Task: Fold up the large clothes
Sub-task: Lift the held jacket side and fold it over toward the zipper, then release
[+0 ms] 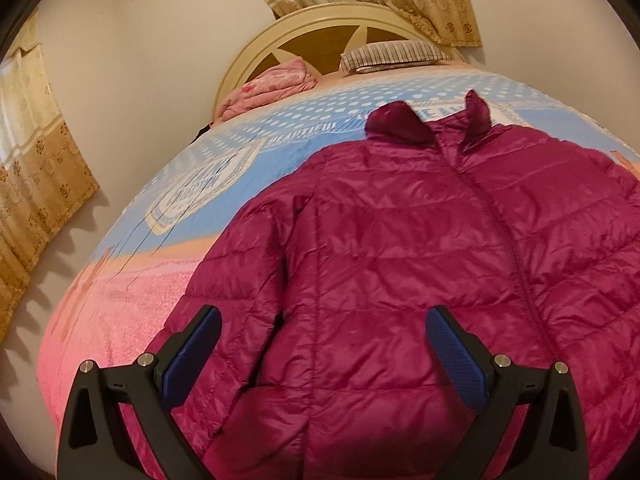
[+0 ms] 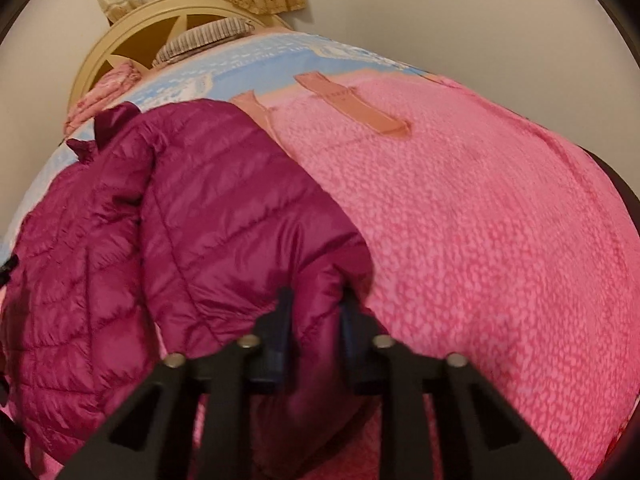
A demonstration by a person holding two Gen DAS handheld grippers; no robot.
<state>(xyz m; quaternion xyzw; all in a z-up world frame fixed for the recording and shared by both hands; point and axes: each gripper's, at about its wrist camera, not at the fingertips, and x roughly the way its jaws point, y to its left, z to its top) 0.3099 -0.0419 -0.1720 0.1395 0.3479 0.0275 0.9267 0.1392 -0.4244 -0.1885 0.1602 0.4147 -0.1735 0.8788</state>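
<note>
Honestly this looks like the very start of the fold; the magenta puffer jacket (image 1: 420, 240) is lying front-up on the bed (image 1: 132, 288), zipped, collar toward the headboard (image 1: 256, 52), and the body isn't folded over anywhere that I can see; both sleeves lie down along its sides.

The right hand-held gripper (image 2: 314, 308) has its jaws pinched onto the cuff end of the right sleeve (image 2: 256, 216), so my guess is that sleeve gets folded across the chest first; the left hand-held gripper (image 1: 322, 336) hovers over the lower left of the jacket with its jaws wide apart, holding nothing.

So left to do: both sleeves in, then the body folded up; basically everything.

The jacket itself is shiny, quilted in horizontal bands, puffy and a bit wrinkled; probably slippery and springy, so folds may not stay put.
</note>
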